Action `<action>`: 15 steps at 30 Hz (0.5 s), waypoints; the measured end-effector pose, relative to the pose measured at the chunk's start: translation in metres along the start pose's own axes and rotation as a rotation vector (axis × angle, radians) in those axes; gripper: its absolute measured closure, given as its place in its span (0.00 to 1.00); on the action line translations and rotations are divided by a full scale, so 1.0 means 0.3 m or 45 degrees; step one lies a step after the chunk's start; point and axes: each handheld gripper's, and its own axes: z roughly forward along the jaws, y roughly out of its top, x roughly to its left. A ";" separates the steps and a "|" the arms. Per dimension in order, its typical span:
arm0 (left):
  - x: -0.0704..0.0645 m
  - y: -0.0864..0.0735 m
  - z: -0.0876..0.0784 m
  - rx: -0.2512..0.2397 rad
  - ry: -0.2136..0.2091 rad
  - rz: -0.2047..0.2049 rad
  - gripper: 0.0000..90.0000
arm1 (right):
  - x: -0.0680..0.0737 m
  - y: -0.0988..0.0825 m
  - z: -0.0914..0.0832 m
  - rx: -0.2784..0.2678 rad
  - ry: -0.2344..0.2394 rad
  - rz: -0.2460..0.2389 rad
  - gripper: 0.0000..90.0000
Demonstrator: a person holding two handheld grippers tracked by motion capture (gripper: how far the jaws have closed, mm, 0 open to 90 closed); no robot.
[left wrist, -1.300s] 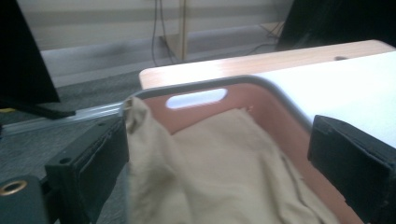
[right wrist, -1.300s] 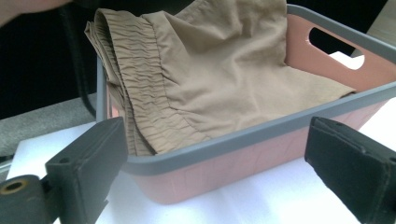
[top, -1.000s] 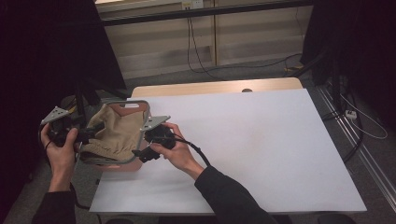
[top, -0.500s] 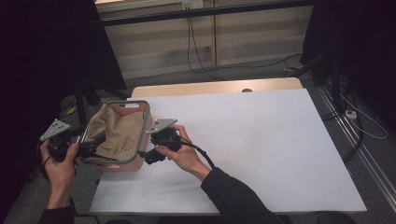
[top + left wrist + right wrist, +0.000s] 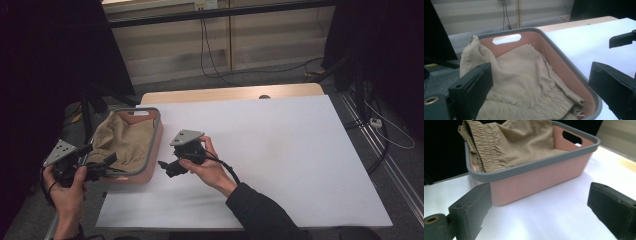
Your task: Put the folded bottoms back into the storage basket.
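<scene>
A pink basket with a grey rim (image 5: pixel 151 148) stands at the table's left edge, with a tan elastic-waisted garment (image 5: pixel 124 140) bunched inside it. My left gripper (image 5: pixel 106 165) hovers at the basket's near left corner, open, with nothing between its jaws. In the left gripper view the garment (image 5: pixel 524 75) lies under the gripper (image 5: pixel 541 85), inside the rim (image 5: pixel 564 60). My right gripper (image 5: pixel 167 169) is open just right of the basket, above the white tabletop. In the right gripper view the gripper (image 5: pixel 539 205) faces the basket's side wall (image 5: pixel 544 177), the garment (image 5: pixel 511 142) heaped above it.
The white table surface (image 5: pixel 280 150) stretches to the right of the basket. A wooden strip (image 5: pixel 230 94) runs along its far edge. Dark stands and cables (image 5: pixel 360 95) sit on the floor at both sides, off the table.
My left gripper has dropped back toward the basket's near left corner. My right gripper has drawn a little to the right, away from the basket wall. The garment stays in the basket.
</scene>
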 end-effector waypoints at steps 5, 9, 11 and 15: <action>-0.023 -0.016 -0.011 0.005 -0.007 0.004 0.06 | -0.008 -0.016 -0.027 -0.019 -0.002 0.012 0.05; -0.051 -0.030 -0.022 0.006 -0.016 0.021 0.06 | -0.014 -0.034 -0.051 -0.019 -0.007 0.021 0.05; -0.066 -0.038 -0.025 0.000 -0.025 0.022 0.06 | -0.016 -0.044 -0.062 -0.021 -0.012 0.022 0.05; -0.091 -0.048 -0.029 0.001 -0.021 0.031 0.06 | -0.027 -0.061 -0.086 -0.024 -0.027 0.029 0.05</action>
